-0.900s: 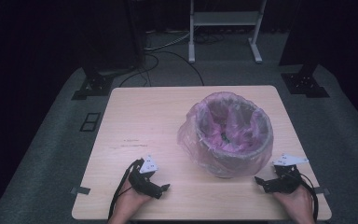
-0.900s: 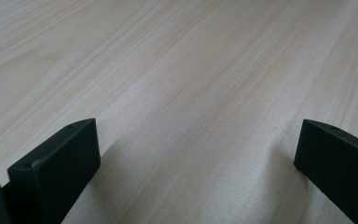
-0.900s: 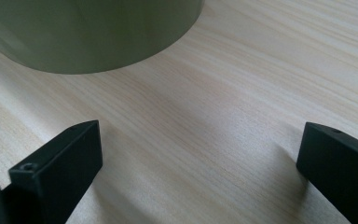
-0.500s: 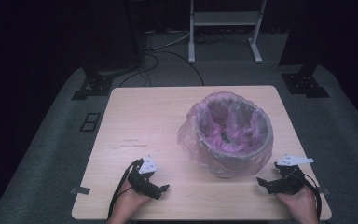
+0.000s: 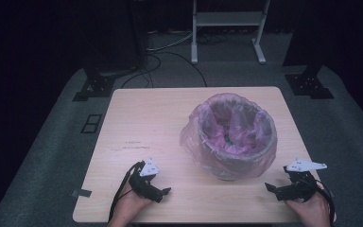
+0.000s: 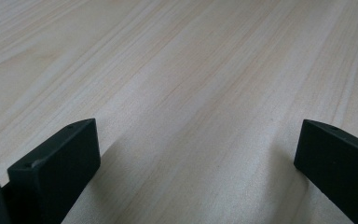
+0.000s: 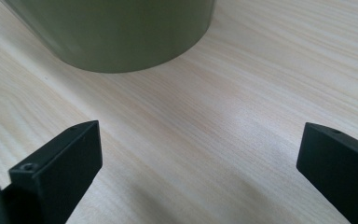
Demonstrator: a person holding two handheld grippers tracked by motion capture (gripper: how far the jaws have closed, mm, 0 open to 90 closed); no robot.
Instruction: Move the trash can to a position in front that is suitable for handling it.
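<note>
- Two claws of mine rest low on the table (image 5: 151, 118), both spread wide with nothing between: left gripper (image 5: 164, 191), right gripper (image 5: 270, 187)
- The lined bin (image 5: 234, 137) stands just ahead of my right claw, apart from it

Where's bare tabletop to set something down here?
Left half of the table, between its left edge and the lined bin, is bare. So is the front strip between left claw and right claw. The right side is crowded by the bin.

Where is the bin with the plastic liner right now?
In the high view, the lined bin stands right of centre on the wooden table, nearer the right gripper.
</note>
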